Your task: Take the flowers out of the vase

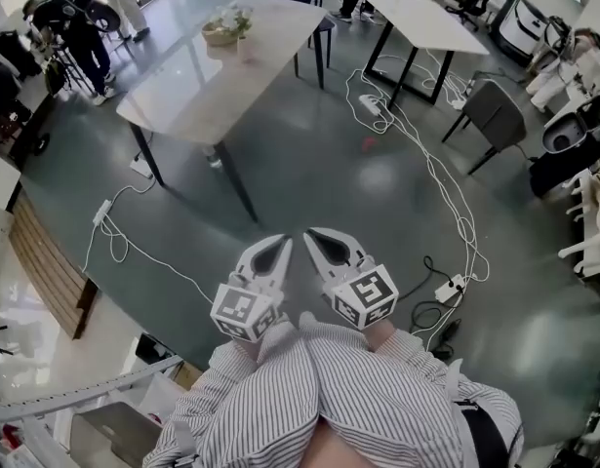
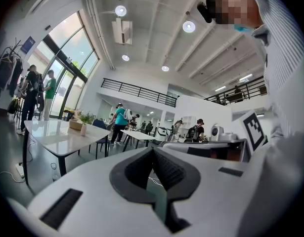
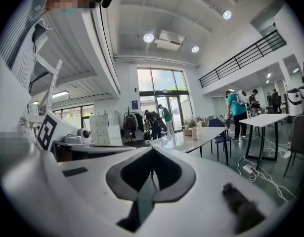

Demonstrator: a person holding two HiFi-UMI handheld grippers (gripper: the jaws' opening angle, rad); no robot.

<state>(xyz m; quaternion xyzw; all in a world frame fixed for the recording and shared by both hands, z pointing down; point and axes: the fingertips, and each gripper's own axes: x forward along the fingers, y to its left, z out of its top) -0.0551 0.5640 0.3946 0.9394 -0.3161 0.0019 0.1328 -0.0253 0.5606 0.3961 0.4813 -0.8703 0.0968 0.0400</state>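
- Standing in the vase (image 1: pixel 243 47) near the far end of the table (image 1: pixel 182 96), the flowers (image 1: pixel 236 18) are seen untouched; nothing has been taken out, so the whole task is judged still to be done
- The left gripper (image 1: pixel 278 247) and right gripper (image 1: pixel 317 237) are held side by side, both closed tight on nothing, well short of the table
- Bare floor (image 1: pixel 309 174) is left open before the table's near edge; cables (image 1: pixel 446 193) are trailed to the table's right and could be snagged

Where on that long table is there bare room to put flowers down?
The table is bare from the vase and basket down to its near end. Only the spot round those two, toward the far edge, is crowded.
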